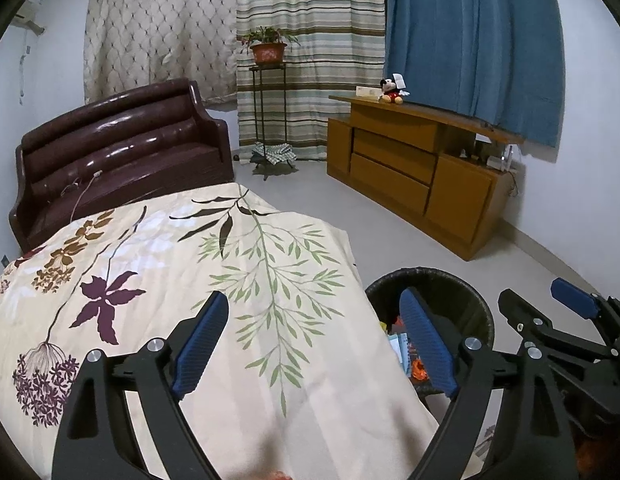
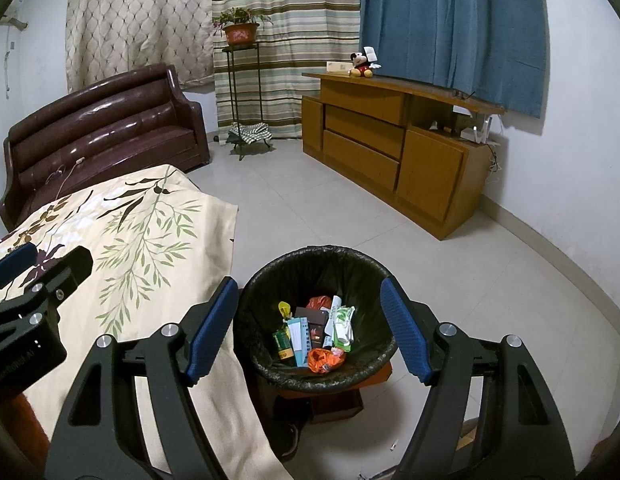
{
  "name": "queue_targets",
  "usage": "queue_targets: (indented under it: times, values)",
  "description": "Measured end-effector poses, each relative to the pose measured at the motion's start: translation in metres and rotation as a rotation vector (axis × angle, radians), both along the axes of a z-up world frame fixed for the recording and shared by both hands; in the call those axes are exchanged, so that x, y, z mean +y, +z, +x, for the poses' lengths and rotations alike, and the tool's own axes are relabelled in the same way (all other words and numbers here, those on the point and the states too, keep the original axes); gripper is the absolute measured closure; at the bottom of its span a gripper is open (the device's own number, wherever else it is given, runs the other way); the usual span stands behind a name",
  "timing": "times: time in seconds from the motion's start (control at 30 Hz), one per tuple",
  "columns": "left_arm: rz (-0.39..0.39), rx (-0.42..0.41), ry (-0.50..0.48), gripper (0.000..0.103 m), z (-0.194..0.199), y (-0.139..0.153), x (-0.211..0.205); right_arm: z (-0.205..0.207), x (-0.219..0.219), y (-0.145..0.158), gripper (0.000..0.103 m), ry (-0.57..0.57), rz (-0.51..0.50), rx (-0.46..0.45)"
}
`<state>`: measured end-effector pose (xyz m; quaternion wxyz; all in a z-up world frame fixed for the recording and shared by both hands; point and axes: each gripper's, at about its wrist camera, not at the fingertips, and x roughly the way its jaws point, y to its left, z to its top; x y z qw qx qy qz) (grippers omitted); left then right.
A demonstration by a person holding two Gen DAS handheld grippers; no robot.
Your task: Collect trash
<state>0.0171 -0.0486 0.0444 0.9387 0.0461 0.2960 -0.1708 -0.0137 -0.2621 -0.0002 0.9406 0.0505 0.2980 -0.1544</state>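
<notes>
A black-lined trash bin [image 2: 270, 280] stands on a low red-brown stool beside the cloth-covered table. It holds several wrappers and cartons [image 2: 315, 332], among them an orange crumpled bag and a green-white packet. My right gripper [image 2: 308, 320] is open and empty, held above the bin with the bin between its blue pads. My left gripper [image 1: 313, 340] is open and empty above the floral tablecloth [image 1: 150, 280]. The bin's rim [image 1: 449, 276] shows at the right of the left wrist view, partly hidden by the right finger. The right gripper [image 1: 549, 308] also shows there.
A brown leather sofa [image 2: 102, 128] stands behind the table. A wooden cabinet [image 2: 389, 148] with a Mickey toy [image 2: 361, 65] lines the right wall. A plant stand [image 2: 244, 92] stands by the curtains. The tiled floor [image 2: 489, 280] lies around the bin.
</notes>
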Motion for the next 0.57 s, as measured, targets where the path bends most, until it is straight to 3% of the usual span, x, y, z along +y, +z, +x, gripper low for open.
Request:
queue_targets:
  times: [0.57]
  values:
    - [-0.013, 0.025, 0.005, 0.018, 0.0031, -0.0004, 0.0015, 0.0009, 0.0009, -0.0023, 0.031, 0.002, -0.001, 0.003]
